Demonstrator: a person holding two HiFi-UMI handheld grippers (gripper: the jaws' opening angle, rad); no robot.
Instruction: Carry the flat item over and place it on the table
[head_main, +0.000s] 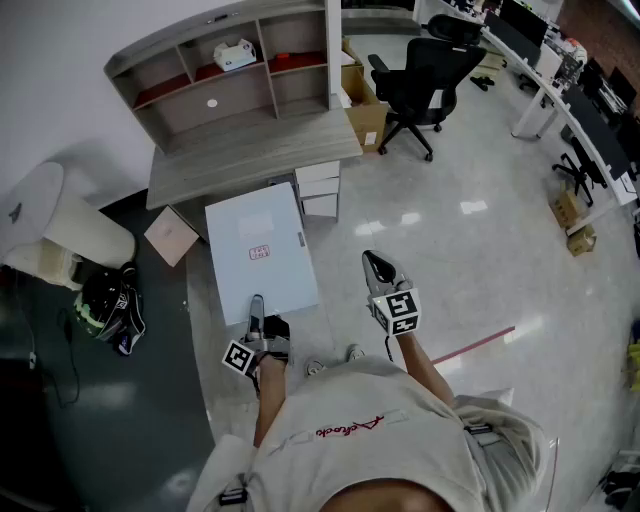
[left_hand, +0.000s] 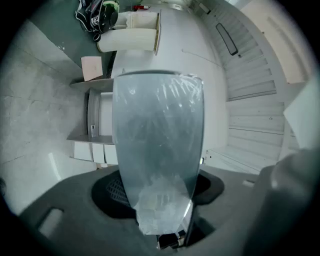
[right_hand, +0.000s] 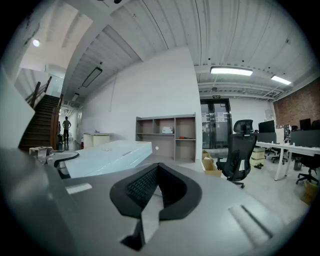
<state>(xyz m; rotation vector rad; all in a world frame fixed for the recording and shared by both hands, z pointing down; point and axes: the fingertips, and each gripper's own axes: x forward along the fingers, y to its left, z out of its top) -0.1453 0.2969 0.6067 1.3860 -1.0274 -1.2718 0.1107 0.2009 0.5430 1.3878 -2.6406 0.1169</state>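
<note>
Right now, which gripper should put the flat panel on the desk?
Left. The left gripper is shut on the plastic-wrapped flat panel at its near edge, with the desk straight ahead. The right gripper is shut and empty, beside the panel.

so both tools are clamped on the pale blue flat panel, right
Not quite: only the left tool is clamped on the pale blue flat panel. The right gripper view shows the right tool with its jaws together on nothing, and the panel lies off to its left.

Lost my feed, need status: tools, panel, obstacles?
Left tool shut on flat panel. Right tool shut, empty. Desk ahead; chair off right, not blocking.
</note>
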